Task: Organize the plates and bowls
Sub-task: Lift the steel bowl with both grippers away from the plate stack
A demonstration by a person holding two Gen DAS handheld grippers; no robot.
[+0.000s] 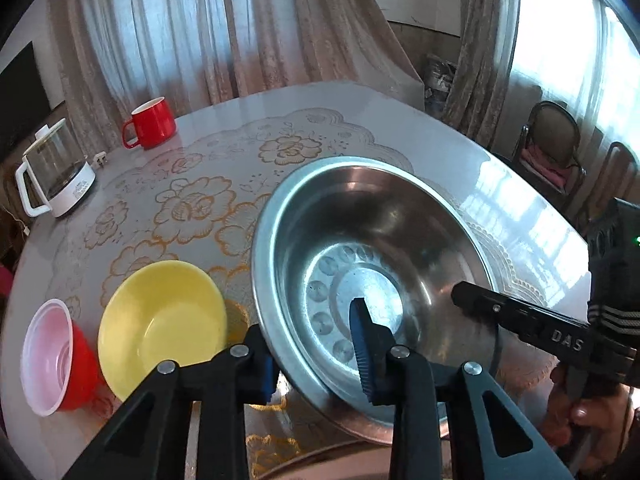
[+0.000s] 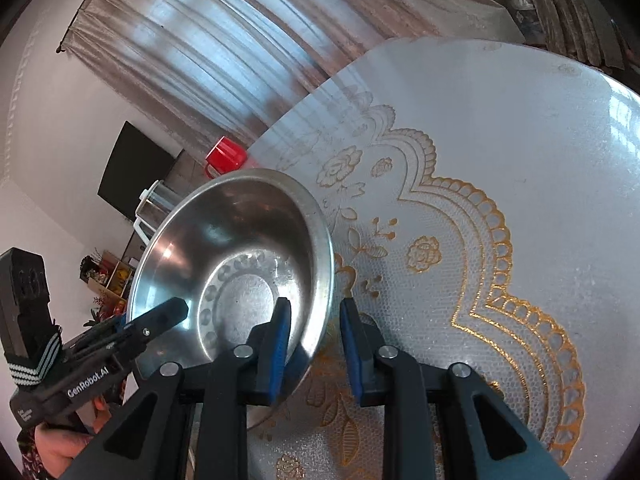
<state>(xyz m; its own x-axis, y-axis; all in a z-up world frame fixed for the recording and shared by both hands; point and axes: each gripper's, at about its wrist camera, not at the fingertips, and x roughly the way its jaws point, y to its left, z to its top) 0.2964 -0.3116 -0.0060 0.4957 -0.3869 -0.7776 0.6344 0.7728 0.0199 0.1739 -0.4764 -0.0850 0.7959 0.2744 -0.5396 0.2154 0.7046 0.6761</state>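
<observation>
Both grippers clamp the steel bowl's rim.

The left gripper (image 1: 316,344) and right gripper (image 2: 316,344) each pinch opposite near edges of the steel bowl (image 1: 384,216), tilted above the table (image 2: 520,128); left of it sit a yellow bowl (image 1: 160,320) and red bowl (image 1: 76,352), with bare tabletop beyond.

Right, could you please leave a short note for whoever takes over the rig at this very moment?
Grippers: the left gripper has its fingers closed on the steel bowl at its left rim; the right gripper is closed on the opposite rim.
Things: the yellow bowl and red bowl sit apart on the table, left of the steel bowl.
Done: two-handed grip.
Left: nothing is stacked yet; probably nest the bowls.
</observation>
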